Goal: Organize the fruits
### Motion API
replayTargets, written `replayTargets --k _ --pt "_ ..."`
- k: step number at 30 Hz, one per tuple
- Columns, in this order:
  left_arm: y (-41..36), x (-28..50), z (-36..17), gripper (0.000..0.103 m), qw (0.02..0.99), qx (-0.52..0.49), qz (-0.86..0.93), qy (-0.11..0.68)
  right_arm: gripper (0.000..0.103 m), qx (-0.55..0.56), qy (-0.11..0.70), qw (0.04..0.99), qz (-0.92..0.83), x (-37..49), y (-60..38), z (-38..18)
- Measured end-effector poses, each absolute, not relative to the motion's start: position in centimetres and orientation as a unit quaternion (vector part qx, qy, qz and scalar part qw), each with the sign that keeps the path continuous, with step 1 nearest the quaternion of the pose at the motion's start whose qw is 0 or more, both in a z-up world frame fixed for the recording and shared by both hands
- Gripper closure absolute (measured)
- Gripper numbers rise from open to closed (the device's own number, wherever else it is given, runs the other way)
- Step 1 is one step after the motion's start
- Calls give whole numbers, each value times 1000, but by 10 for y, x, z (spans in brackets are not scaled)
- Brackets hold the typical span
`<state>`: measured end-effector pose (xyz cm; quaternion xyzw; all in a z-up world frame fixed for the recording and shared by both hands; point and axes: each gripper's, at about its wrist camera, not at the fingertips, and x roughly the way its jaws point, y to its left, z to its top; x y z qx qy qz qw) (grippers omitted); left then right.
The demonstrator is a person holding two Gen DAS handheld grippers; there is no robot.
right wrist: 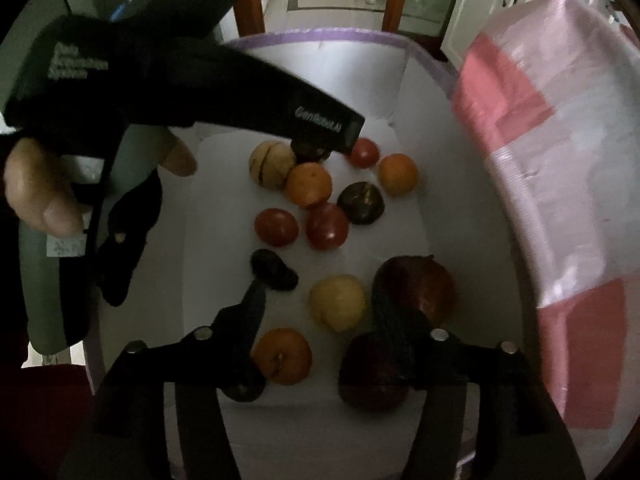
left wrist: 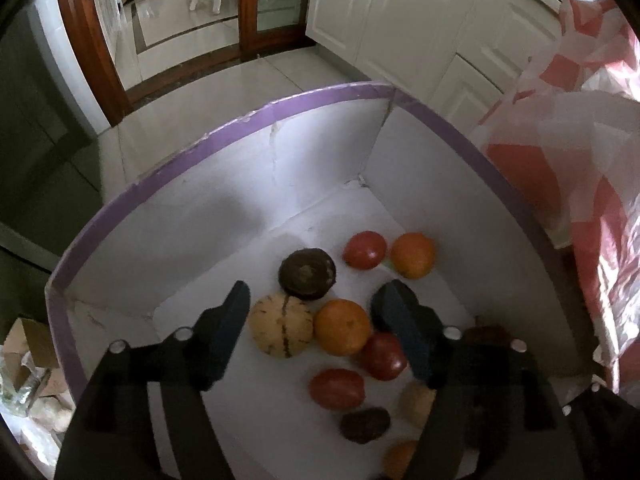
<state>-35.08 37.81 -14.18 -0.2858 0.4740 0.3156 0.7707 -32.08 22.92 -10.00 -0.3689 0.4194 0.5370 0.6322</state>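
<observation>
Several fruits lie on the white floor of a purple-rimmed box. My left gripper is open and empty above a striped cream melon, an orange and a dark round fruit. Red tomatoes and a second orange lie nearby. My right gripper is open and empty over a yellow fruit, a dark red fruit and an orange. The left gripper's body crosses the right wrist view above the fruits.
A pink-and-white checked plastic sheet hangs along the box's right side. White cabinets and a wooden-framed glass door stand behind. A cardboard carton and bags lie on the floor at lower left.
</observation>
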Motion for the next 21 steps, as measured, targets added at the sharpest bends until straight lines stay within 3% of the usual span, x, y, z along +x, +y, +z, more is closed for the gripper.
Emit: replayTargets --k 6,7,10,15,21 --pt "378 -356 -116 21 792 -266 329 441 16 -349 405 638 554 -319 216 -63" --pt "378 -357 -111 21 795 -259 336 435 16 -344 404 637 559 -318 214 -55" --pt "372 -365 -82 1 797 -212 386 412 16 -330 403 648 555 -317 207 -38" --pt "375 -375 -60 2 795 -224 389 407 16 -311 421 668 529 -309 199 -28" --pt "375 -378 -75 2 771 -251 389 437 16 -315 426 680 507 -309 202 -39"
